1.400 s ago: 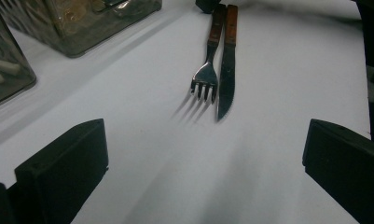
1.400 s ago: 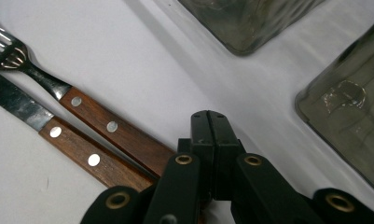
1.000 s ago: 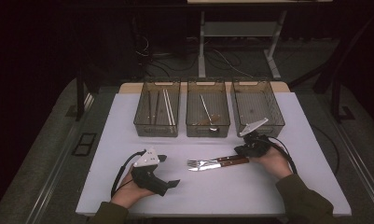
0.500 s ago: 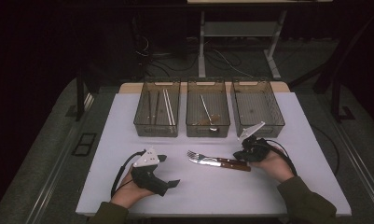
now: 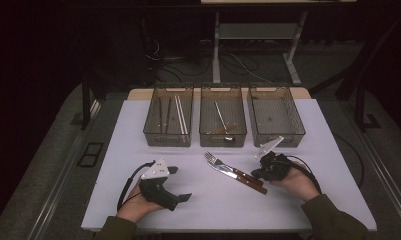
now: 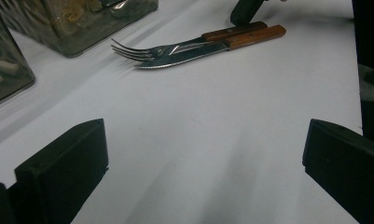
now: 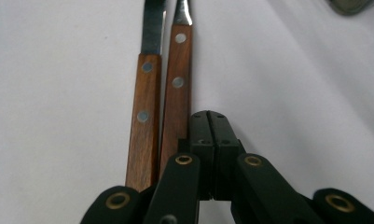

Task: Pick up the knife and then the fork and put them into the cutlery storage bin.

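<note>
Jaws of the right tool [image 7: 209, 122] are closed empty beside the fork handle [image 7: 176, 88]; left tool [image 6: 203, 163] gapes wide.

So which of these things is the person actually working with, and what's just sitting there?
In use: fork, knife, right gripper shut beside their handles.
Lying about: left gripper, open; three bins, chopsticks, spoon.

Fork [image 5: 219, 163] and knife [image 5: 238, 177] lie side by side on the table [image 5: 318, 150], before three bins [image 5: 223, 116].
</note>
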Available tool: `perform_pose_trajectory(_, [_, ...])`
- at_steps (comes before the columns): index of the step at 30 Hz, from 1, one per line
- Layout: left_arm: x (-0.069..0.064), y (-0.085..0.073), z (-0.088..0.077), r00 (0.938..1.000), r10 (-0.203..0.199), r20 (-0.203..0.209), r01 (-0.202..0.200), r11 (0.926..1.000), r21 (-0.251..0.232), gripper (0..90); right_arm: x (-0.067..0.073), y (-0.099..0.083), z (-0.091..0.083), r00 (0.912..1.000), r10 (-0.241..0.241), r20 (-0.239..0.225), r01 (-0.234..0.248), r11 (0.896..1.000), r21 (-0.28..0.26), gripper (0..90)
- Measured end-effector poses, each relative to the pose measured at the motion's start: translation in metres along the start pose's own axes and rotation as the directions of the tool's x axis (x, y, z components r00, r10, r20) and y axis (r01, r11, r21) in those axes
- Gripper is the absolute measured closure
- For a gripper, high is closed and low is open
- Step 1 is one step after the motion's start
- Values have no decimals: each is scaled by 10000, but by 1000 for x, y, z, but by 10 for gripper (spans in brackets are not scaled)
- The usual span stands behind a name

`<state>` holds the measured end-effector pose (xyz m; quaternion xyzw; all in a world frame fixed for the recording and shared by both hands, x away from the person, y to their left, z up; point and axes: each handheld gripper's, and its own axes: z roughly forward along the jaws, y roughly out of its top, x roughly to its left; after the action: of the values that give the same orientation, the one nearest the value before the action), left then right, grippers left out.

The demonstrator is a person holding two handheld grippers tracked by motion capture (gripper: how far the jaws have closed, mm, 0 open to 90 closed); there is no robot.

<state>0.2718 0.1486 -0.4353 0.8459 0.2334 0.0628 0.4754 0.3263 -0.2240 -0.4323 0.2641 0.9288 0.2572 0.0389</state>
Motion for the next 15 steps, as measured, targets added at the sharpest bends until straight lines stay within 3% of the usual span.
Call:
perform_pose_trajectory(8, [0, 0, 0, 10000, 29, 50, -29, 10000, 52, 0, 0, -2, -1, 10000, 42, -35, -42, 10000, -2, 897])
perform_pose_trajectory(15, [-1, 0, 2, 9999, 84, 103, -84, 9999, 87, 0, -6, 0, -15, 9982, 599, 98, -591, 9960, -663, 739])
